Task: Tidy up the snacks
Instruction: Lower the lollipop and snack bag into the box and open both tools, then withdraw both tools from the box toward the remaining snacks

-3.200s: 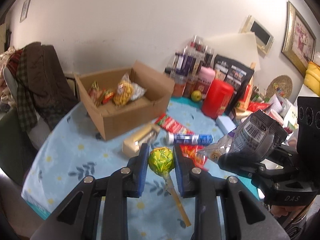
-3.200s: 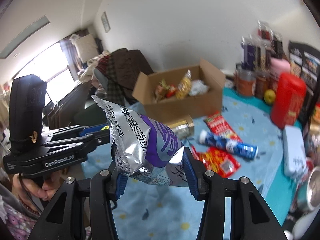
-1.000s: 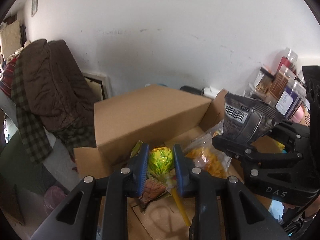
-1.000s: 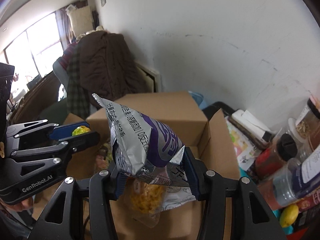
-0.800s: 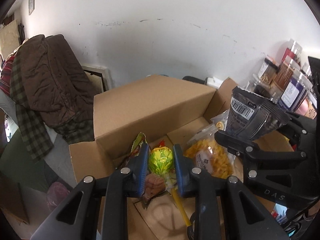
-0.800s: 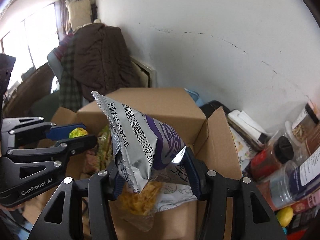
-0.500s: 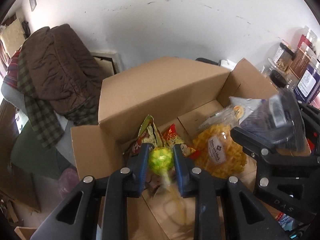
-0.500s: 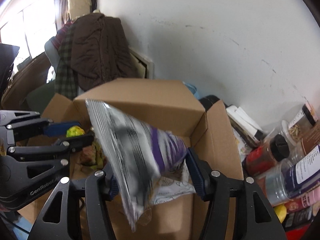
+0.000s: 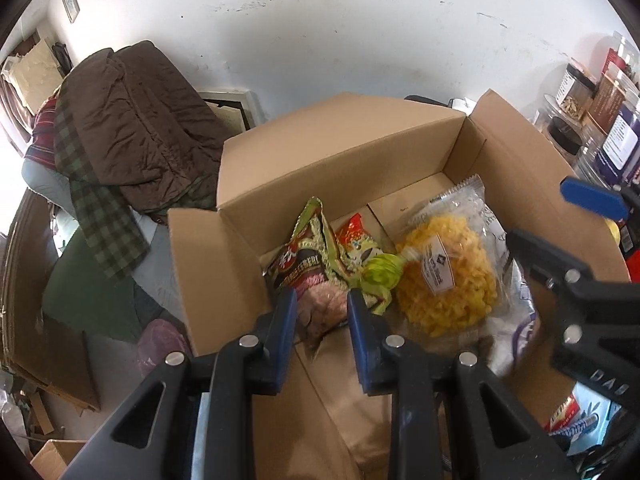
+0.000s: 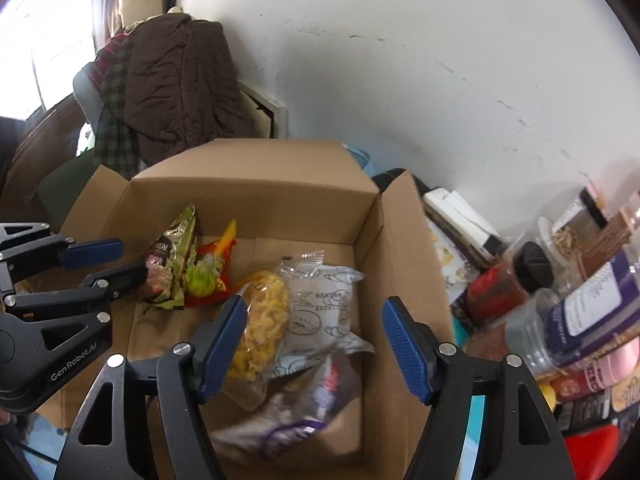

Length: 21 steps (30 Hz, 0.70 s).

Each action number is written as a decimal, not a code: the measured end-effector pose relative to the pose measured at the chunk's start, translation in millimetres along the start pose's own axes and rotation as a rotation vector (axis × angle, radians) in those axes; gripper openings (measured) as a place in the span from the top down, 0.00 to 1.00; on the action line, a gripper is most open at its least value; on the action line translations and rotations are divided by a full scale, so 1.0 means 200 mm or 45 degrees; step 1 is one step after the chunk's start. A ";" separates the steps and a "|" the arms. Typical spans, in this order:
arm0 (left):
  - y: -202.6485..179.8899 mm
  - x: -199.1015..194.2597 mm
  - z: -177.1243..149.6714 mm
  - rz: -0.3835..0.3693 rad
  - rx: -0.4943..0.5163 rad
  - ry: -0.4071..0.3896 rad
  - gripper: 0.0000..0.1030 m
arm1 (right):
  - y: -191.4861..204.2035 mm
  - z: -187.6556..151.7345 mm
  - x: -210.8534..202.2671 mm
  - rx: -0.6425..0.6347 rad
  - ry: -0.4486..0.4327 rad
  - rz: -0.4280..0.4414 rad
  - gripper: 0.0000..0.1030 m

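The open cardboard box (image 9: 340, 152) (image 10: 256, 184) holds a yellow snack bag (image 9: 444, 280) (image 10: 264, 316), a white pastry bag (image 10: 320, 308), a green-brown packet (image 9: 304, 256) and a red packet (image 10: 218, 252). The green lollipop (image 9: 382, 274) (image 10: 200, 280) lies in the box just past my left gripper (image 9: 322, 312) (image 10: 130, 259). That gripper's jaws stand a narrow gap apart with nothing between them. My right gripper (image 10: 316, 344) (image 9: 538, 214) hangs over the box's right half, its jaws opening and empty. The silver-purple bag (image 10: 288, 420) is a blur low in the box under it.
Jars and bottles (image 10: 580, 312) crowd the table right of the box, a red-filled jar (image 10: 500, 284) nearest its wall. A brown coat (image 9: 136, 120) hangs over a chair behind left. Flattened cardboard (image 9: 40, 320) lies on the floor at left.
The lollipop has left my left gripper and lies in the box. My right gripper opened and the silver-purple bag dropped into the box. Both grippers tilted further down.
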<state>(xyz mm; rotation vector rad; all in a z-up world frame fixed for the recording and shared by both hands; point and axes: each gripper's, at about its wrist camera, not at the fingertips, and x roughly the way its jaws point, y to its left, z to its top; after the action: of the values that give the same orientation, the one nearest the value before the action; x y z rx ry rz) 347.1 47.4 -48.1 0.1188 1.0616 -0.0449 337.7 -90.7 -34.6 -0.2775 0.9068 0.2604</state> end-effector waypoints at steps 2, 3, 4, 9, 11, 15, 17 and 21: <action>0.00 -0.04 -0.01 -0.008 -0.002 -0.007 0.75 | -0.01 0.00 -0.04 0.011 -0.014 0.002 0.30; 0.00 -0.05 -0.02 -0.007 -0.003 -0.012 0.75 | -0.01 0.00 -0.06 0.016 -0.023 0.002 0.30; 0.01 -0.08 -0.02 -0.009 -0.005 -0.022 0.74 | -0.01 0.00 -0.09 0.019 -0.032 0.000 0.30; 0.01 -0.18 -0.03 -0.042 -0.016 -0.058 0.74 | -0.01 0.00 -0.23 0.015 -0.082 -0.019 0.30; 0.01 -0.24 -0.03 -0.064 -0.019 -0.085 0.74 | -0.01 0.00 -0.27 0.015 -0.101 -0.019 0.30; 0.01 -0.36 -0.04 -0.121 -0.013 -0.147 0.74 | 0.00 -0.01 -0.40 0.017 -0.162 -0.028 0.30; 0.00 -0.43 -0.06 -0.152 -0.009 -0.183 0.74 | -0.01 -0.03 -0.48 0.030 -0.202 -0.031 0.30; -0.01 -0.61 -0.10 -0.233 0.008 -0.283 0.74 | -0.02 -0.07 -0.64 0.052 -0.284 -0.024 0.22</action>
<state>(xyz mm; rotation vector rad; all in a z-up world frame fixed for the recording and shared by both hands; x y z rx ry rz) 270.8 46.0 48.1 0.0213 0.8474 -0.2222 254.5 -113.0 60.4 -0.2142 0.6877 0.2499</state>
